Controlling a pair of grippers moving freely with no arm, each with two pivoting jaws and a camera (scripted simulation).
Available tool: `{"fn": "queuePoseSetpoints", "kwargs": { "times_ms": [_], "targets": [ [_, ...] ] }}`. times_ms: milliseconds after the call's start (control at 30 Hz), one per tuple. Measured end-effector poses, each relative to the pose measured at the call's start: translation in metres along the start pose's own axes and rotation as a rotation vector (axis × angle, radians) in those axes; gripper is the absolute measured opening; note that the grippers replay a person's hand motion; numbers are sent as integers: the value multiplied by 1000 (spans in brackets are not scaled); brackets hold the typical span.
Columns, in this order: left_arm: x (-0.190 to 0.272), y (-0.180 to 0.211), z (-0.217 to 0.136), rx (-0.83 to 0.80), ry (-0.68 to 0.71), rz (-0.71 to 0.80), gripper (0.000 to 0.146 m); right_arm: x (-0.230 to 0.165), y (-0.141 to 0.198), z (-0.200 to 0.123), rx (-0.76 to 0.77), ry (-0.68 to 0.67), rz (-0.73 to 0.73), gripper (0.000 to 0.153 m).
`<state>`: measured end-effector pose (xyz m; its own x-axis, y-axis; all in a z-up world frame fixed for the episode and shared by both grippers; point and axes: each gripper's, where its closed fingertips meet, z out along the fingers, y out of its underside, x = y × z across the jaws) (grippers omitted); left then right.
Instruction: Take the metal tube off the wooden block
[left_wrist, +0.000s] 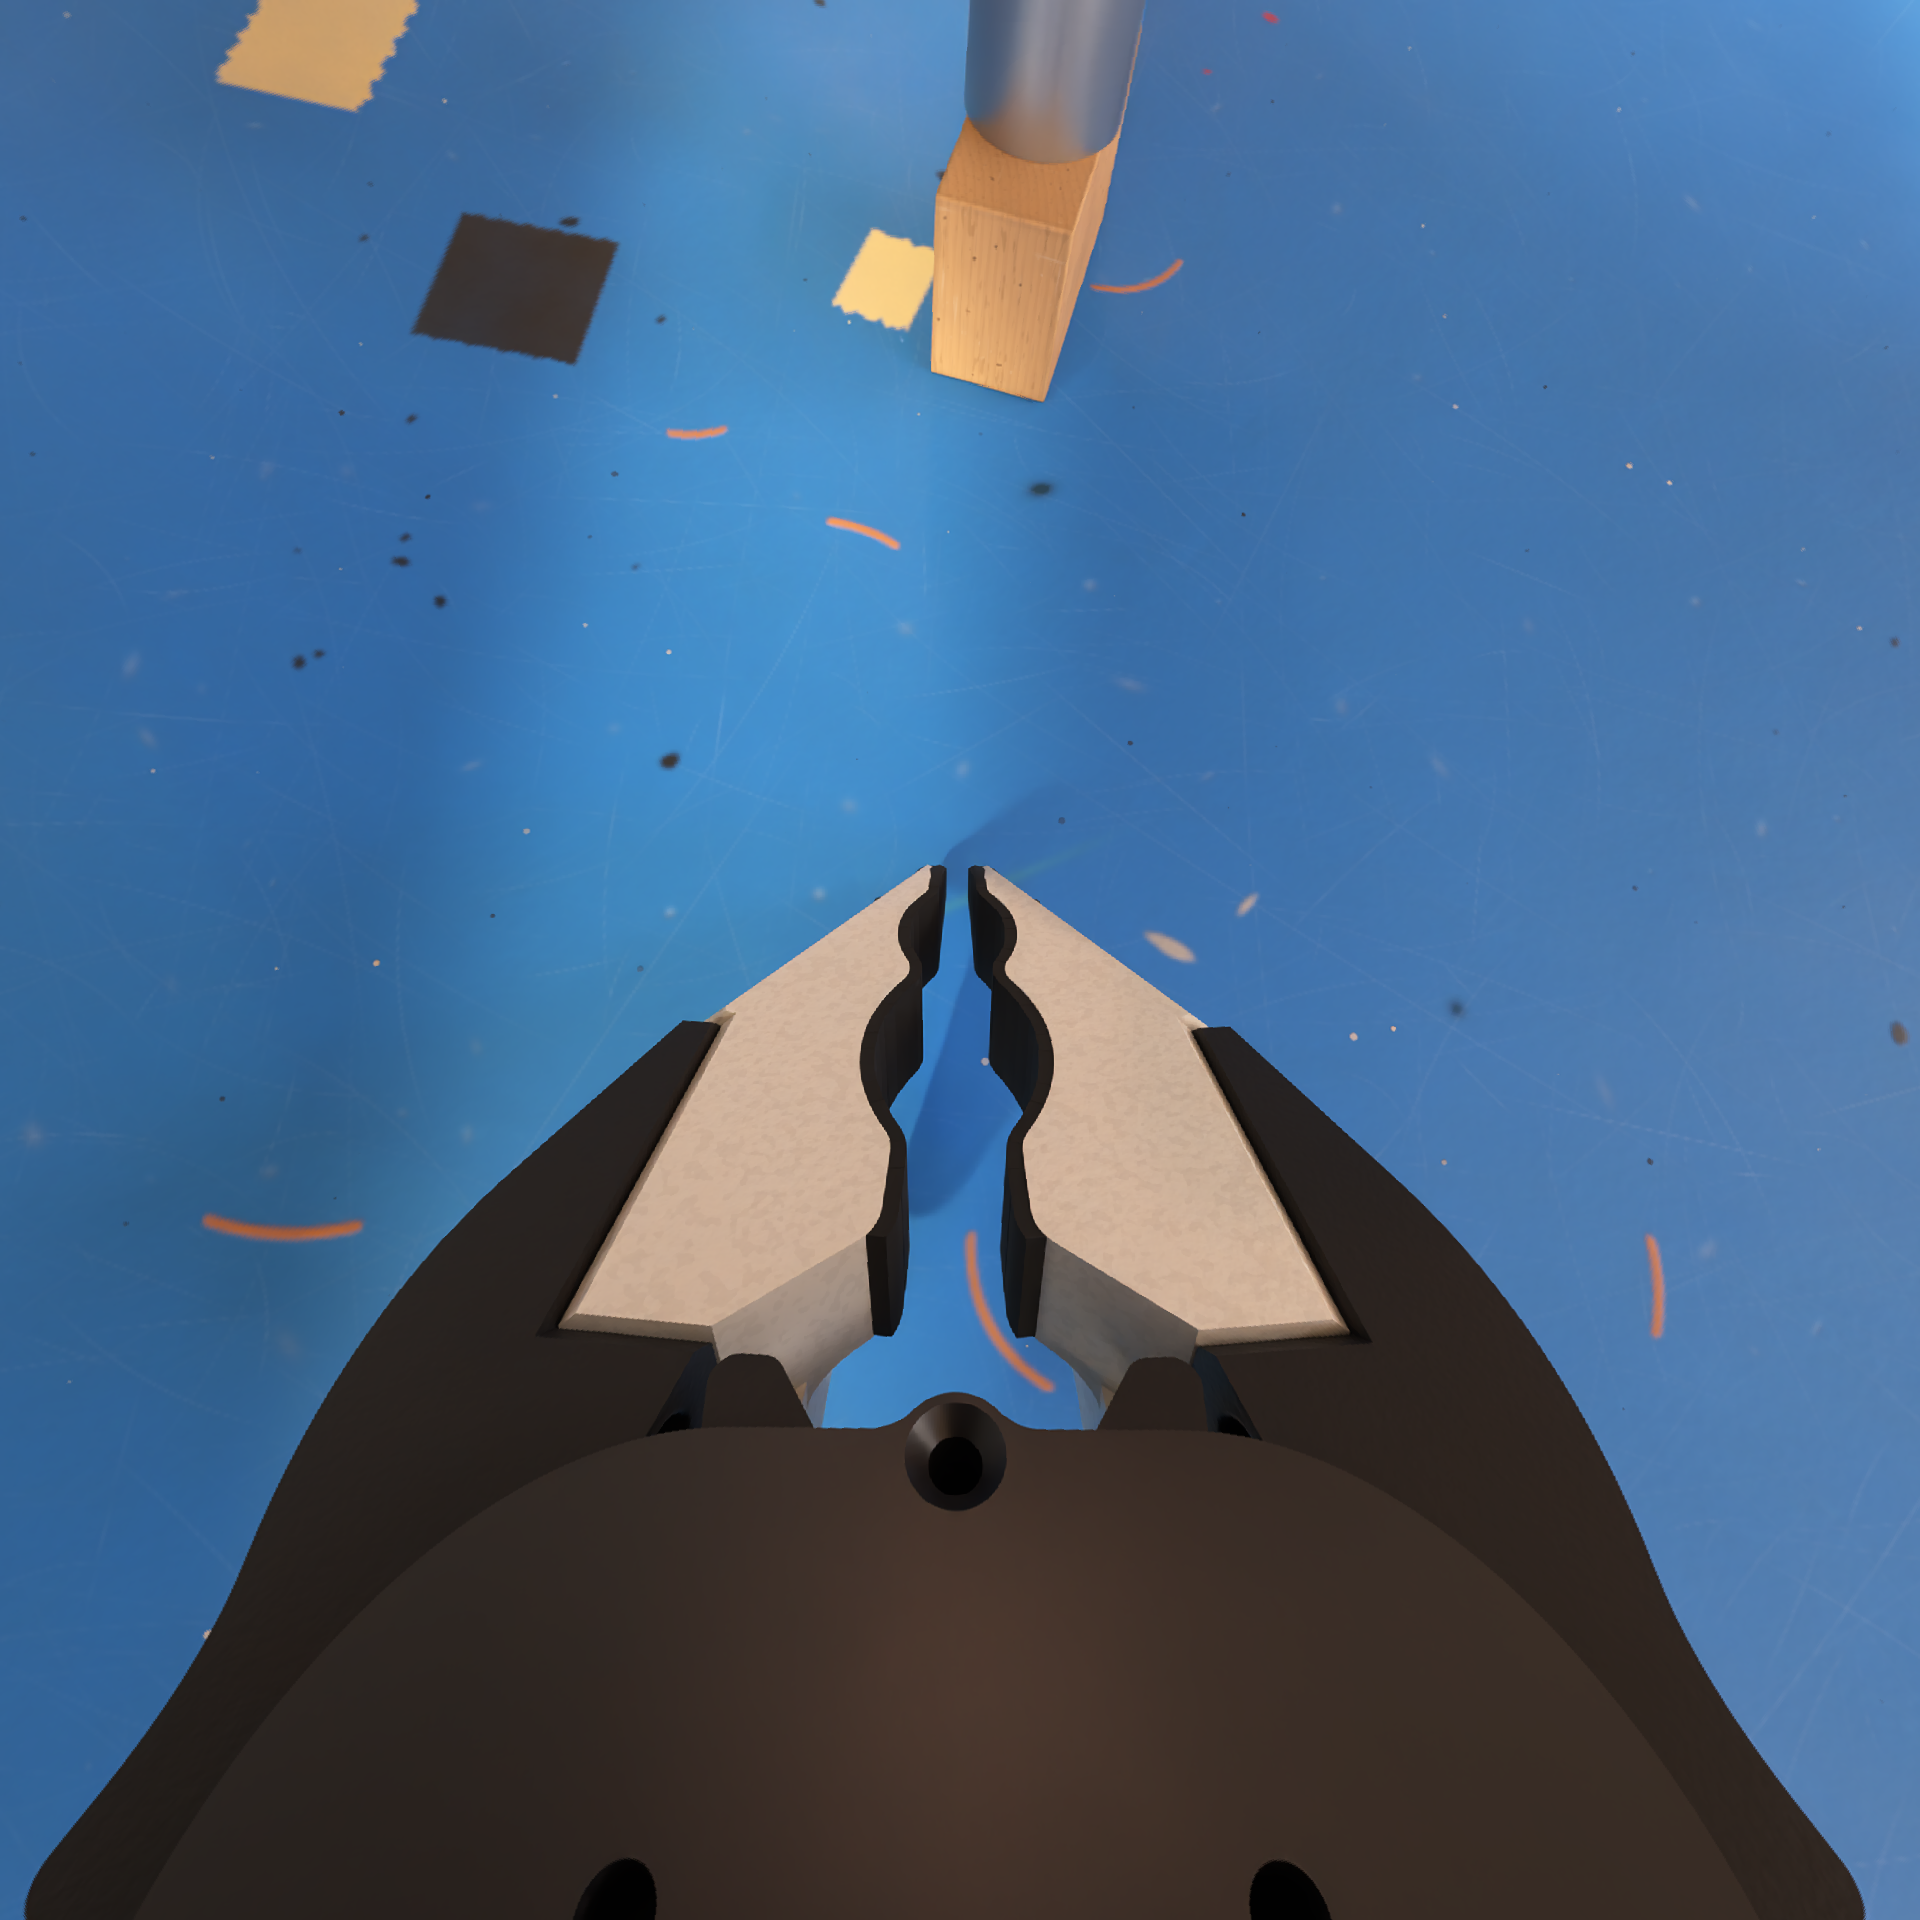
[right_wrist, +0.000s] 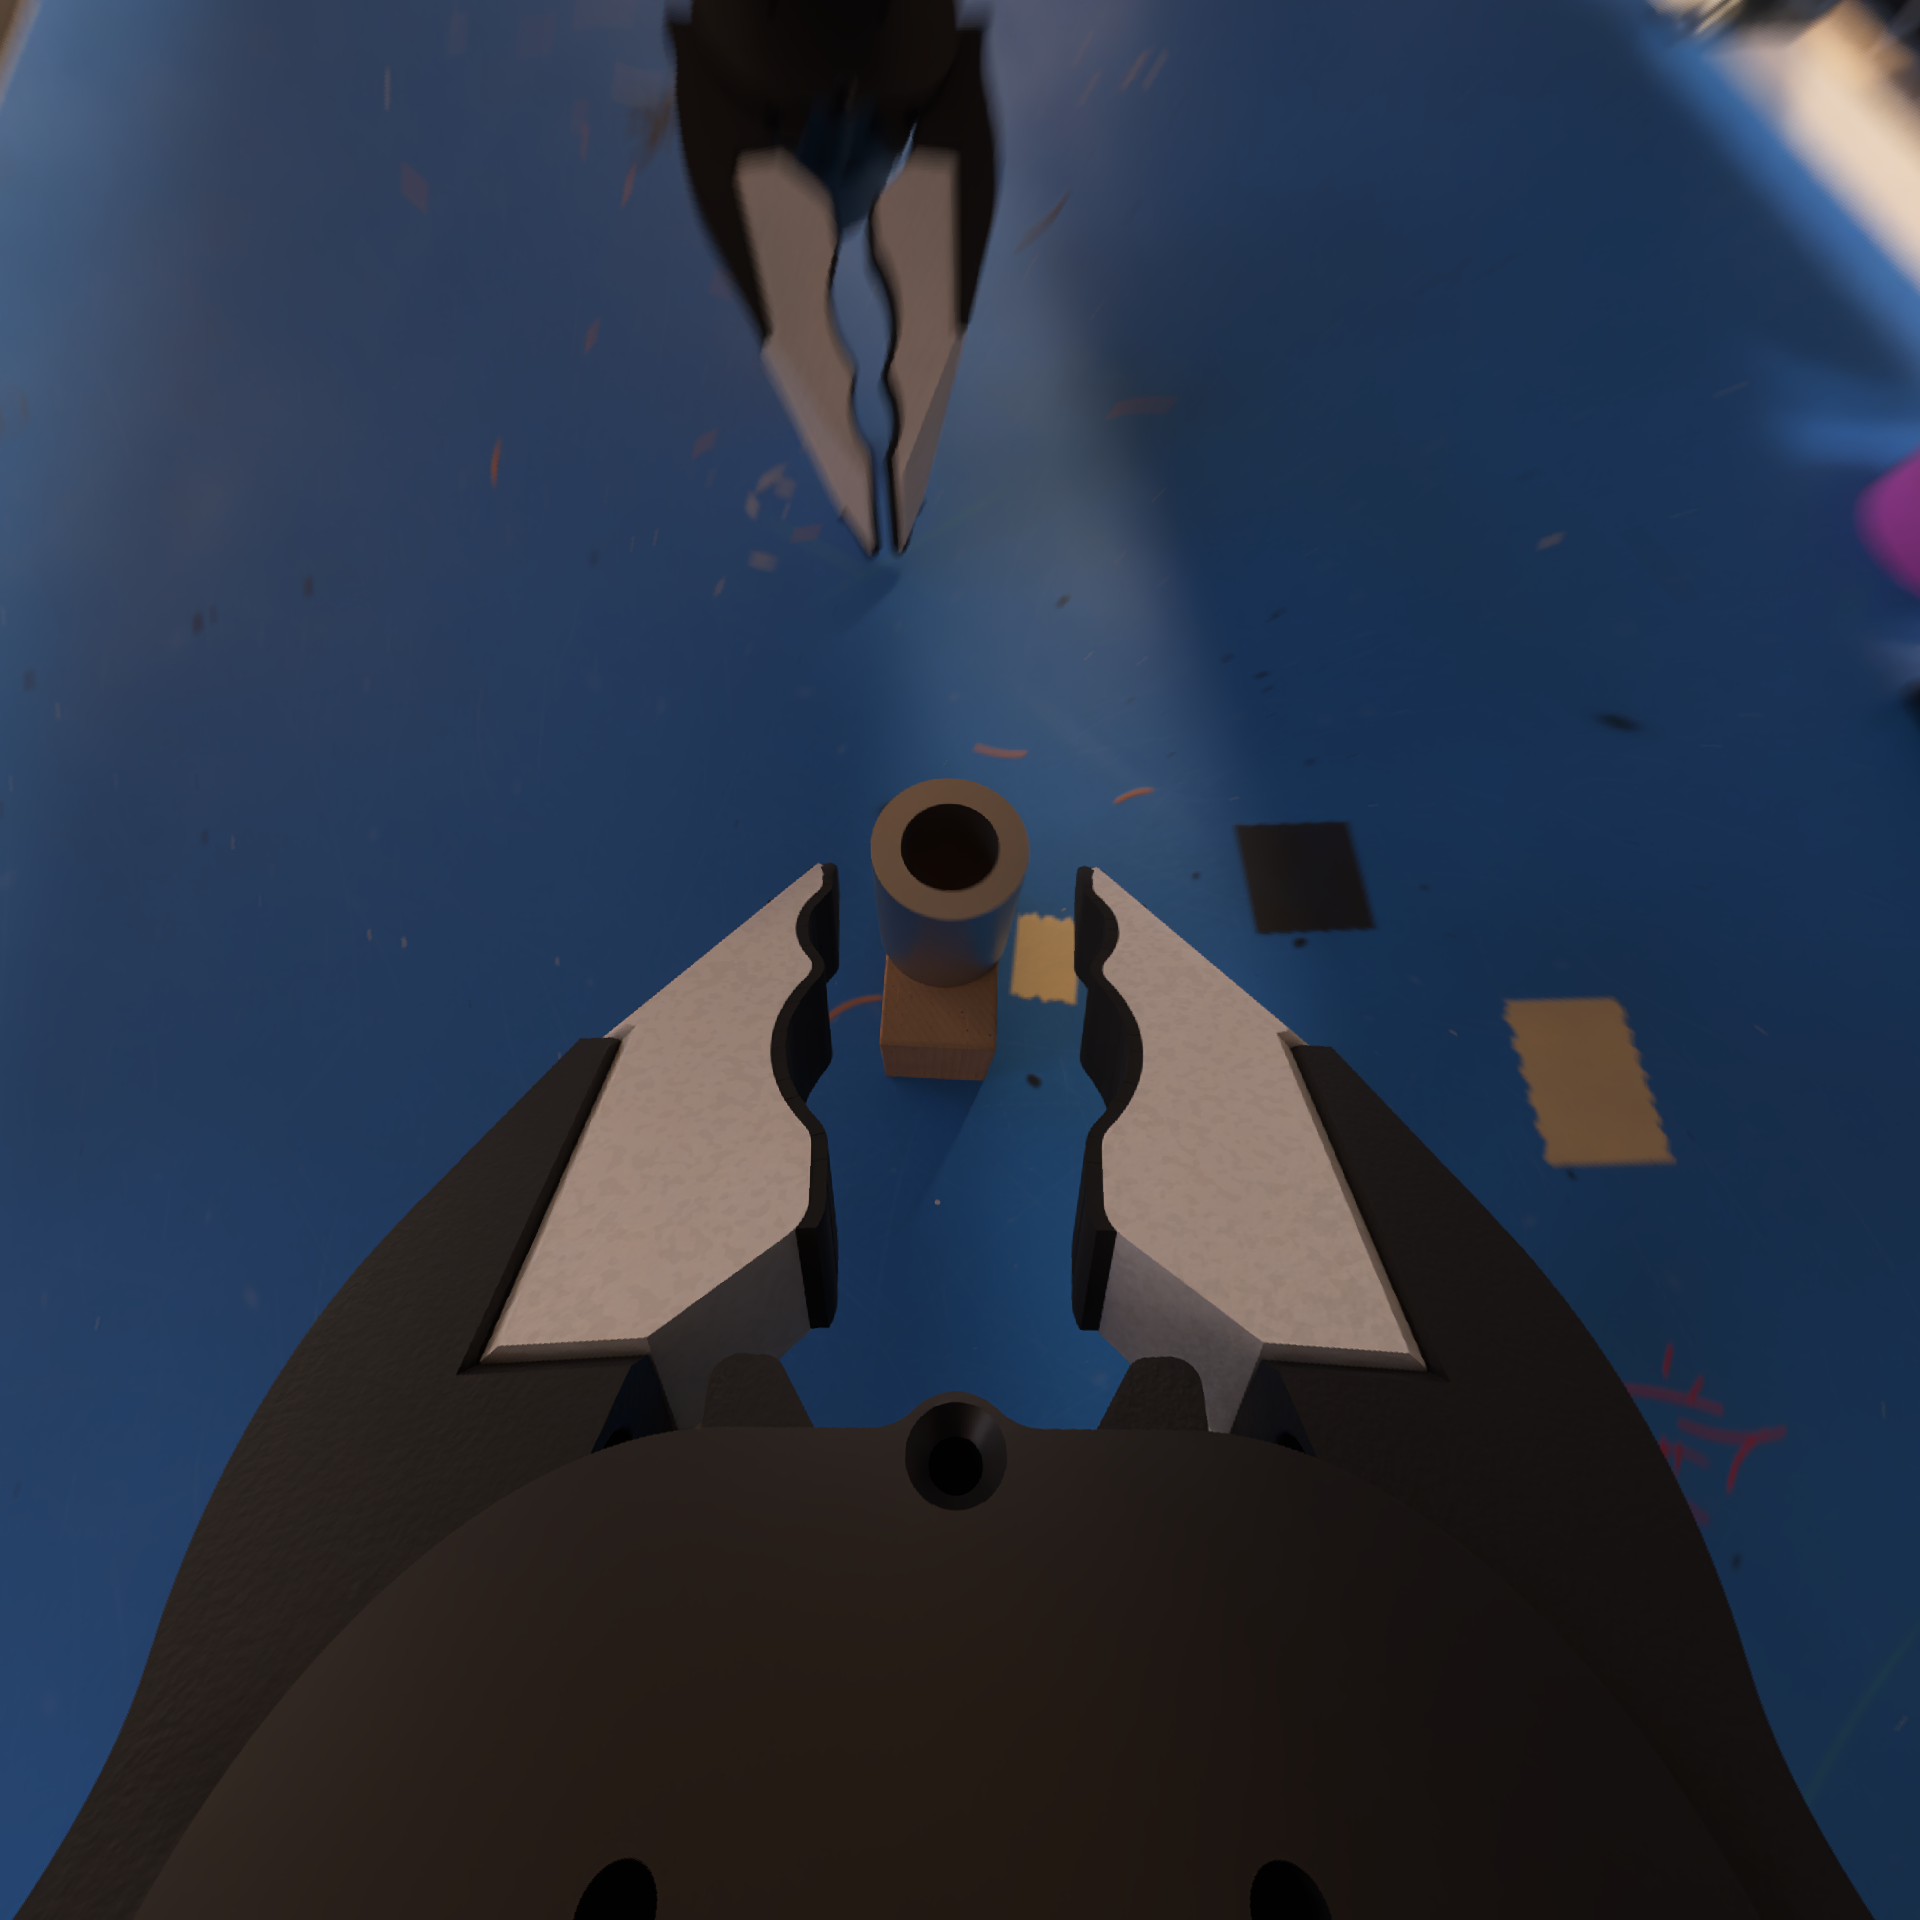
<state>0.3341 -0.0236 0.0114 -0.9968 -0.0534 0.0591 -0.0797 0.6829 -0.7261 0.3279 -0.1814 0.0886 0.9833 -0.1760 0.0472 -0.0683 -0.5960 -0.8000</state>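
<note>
The metal tube (right_wrist: 948, 883) is stood upright on the wooden block (right_wrist: 935, 1029).
The right gripper (right_wrist: 954, 883) is held wide around it, holding nothing; it should be lowered straight, then squeezed gently. The left gripper (left_wrist: 957, 878) is nearly closed, empty.

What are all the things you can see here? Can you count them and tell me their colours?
metal tube: one, grey, hollow, standing upright on the wooden block.
wooden block: one, light brown, standing on the table under the tube.
tan patches: two, flat on the table, one small beside the block, one bigger farther off.
black patch: one, flat on the table near the block.
table: one, blue, speckled with dark dots and short orange marks.
purple thing: one, at the edge of the right wrist view, too blurred to name.
left gripper: shut, empty, facing the block from a distance.
right gripper: open, above the tube.
</note>
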Motion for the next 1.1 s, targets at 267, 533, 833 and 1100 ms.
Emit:
{"fn": "queuePoseSetpoints", "kwargs": {
  "times_ms": [267, 533, 833, 1100],
  "targets": [
    [-1, -5, -7, 56, -57, 33, 4, 13, 21, -40, 387, 220, 157, 62],
    [4, -19, -33, 240, -205, 117, 3, 16, 29, -19, 339, 260, 169, 82],
    [14, -22, -41, 298, -282, 162, 3, 13, 18, -41, 490, 240, 228, 86],
    [12, -22, -43, 307, -307, 164, 3, 5, 26, -30, 439, 183, 269, 79]
  ]
}}
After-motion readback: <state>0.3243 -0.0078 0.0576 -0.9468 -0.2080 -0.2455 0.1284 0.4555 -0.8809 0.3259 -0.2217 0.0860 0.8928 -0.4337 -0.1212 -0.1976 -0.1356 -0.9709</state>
